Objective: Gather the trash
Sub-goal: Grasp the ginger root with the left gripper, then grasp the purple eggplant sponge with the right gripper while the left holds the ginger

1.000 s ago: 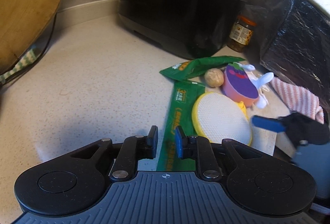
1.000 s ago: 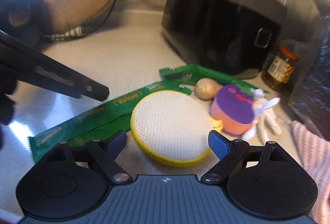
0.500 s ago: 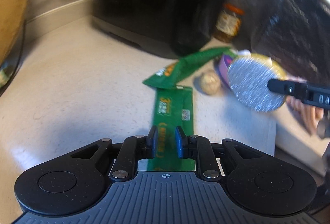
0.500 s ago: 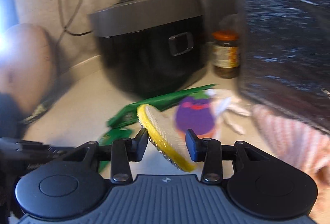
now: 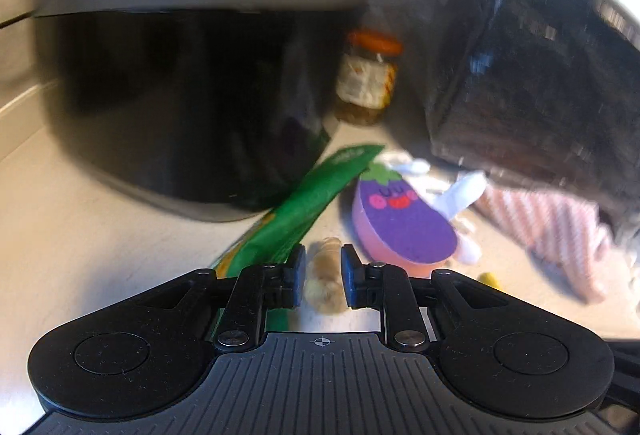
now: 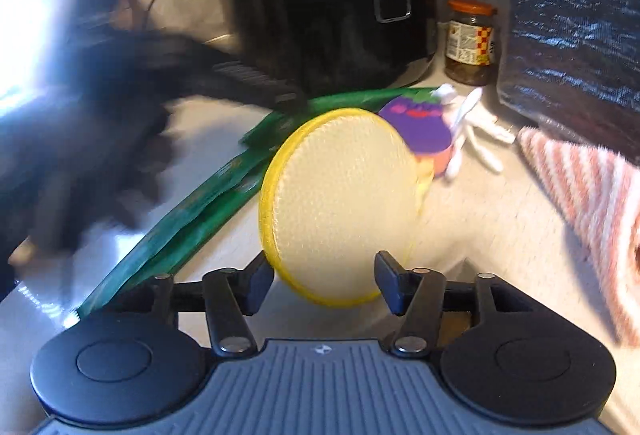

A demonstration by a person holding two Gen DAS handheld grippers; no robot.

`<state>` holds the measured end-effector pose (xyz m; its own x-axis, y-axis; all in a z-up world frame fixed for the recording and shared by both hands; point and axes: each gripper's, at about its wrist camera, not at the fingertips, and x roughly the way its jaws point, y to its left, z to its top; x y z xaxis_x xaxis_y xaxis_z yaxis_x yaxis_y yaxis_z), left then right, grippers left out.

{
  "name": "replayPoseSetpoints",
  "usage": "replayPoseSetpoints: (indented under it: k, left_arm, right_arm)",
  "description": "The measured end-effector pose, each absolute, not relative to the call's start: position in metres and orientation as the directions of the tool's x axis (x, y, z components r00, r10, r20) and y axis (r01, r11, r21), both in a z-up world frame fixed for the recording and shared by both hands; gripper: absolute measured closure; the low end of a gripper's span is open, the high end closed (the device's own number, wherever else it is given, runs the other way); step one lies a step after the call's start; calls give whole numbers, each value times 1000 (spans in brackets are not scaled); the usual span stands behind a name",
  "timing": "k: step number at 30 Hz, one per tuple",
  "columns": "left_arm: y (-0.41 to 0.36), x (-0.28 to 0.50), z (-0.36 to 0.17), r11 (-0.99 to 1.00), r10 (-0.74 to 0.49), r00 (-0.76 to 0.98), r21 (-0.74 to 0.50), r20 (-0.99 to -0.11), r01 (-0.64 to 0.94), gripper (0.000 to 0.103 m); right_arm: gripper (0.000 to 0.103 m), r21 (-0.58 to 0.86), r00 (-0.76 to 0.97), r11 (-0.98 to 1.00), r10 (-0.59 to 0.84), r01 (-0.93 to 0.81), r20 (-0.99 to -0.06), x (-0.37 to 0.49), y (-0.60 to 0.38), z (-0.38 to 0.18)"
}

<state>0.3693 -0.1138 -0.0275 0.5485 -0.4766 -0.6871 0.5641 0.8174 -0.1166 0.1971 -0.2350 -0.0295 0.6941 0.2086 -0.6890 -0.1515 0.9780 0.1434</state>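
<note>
Glossy black cooker (image 6: 328, 31), shiny green wrapper (image 6: 192, 211), fluffy striped cloth (image 6: 592, 187)

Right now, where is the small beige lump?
In the left wrist view, the beige lump lies on the counter between the opening left gripper's fingertips, with the green wrapper left and the eggplant sponge right.

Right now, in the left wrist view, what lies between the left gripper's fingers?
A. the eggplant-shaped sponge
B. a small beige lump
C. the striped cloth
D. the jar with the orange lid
B: the small beige lump sits on the counter between the fingers of the left gripper, whose jaws are opening around it.
</note>
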Motion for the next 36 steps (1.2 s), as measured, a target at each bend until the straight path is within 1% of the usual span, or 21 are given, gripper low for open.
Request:
replayPoseSetpoints:
  k: [1,2,4,6,8,10,12,13,16,20,23,26,28,30,33,36]
  left_arm:
    - [-122,373,-32,812,-461,549,-83,-697,578,71]
    - [-128,375,-34,803,-458,550,-60,-698,593,65]
    - [-132,375,-37,793,-450,543,-38,-709,608,60]
    - [-137,375,-41,774,-457,508,-45,-730,631,57]
    - [-144,379,-46,753,-465,472,-54,-749,656,53]
    - [-147,379,-55,741,-455,440,-56,-774,669,51]
    - [-147,377,-57,750,-456,472,-41,-755,660,52]
    - [-145,378,-57,760,-462,481,-53,-745,648,53]
    - [-136,379,-57,762,-513,480,-121,-712,636,63]
    - [-122,369,-51,801,-491,502,-142,-712,581,63]
    - [-90,350,-34,826,-518,540,-223,-663,517,63]
    - [-55,326,-18,860,-498,603,-268,-622,434,63]
    - [-33,314,-12,878,-477,636,-292,-607,379,63]
    - [-15,299,-10,883,-469,648,-321,-600,342,63]
    - [3,283,-10,882,-470,640,-345,-607,321,63]
    - [15,269,-14,875,-482,628,-371,-611,310,63]
  right_arm:
    - [42,139,692,978,206,-152,-692,191,-234,-31]
    - [42,129,691,980,198,-152,-695,185,-232,-32]
    - [41,89,693,985,169,-150,-701,177,-232,-35]
    - [37,57,699,989,139,-140,-702,172,-233,-37]
    - [34,59,703,991,124,-116,-700,171,-238,-37]
    - [34,72,706,993,116,-92,-699,173,-242,-37]
    - [34,75,711,994,110,-81,-694,172,-244,-37]
    - [34,72,714,994,107,-79,-692,172,-245,-37]
    - [34,53,721,995,99,-86,-685,173,-245,-34]
    - [34,-13,750,996,55,-85,-659,185,-245,-24]
    - [33,-32,782,996,46,-85,-622,203,-246,-12]
    - [28,-15,808,996,65,-91,-586,230,-244,-5]
    - [27,-1,817,997,65,-80,-573,252,-240,-6]
    - [27,-9,820,998,41,-56,-571,276,-236,-11]
    - [27,-101,821,995,-57,-1,-568,311,-227,-26]
    - [27,-150,785,988,-116,30,-609,338,-228,-42]
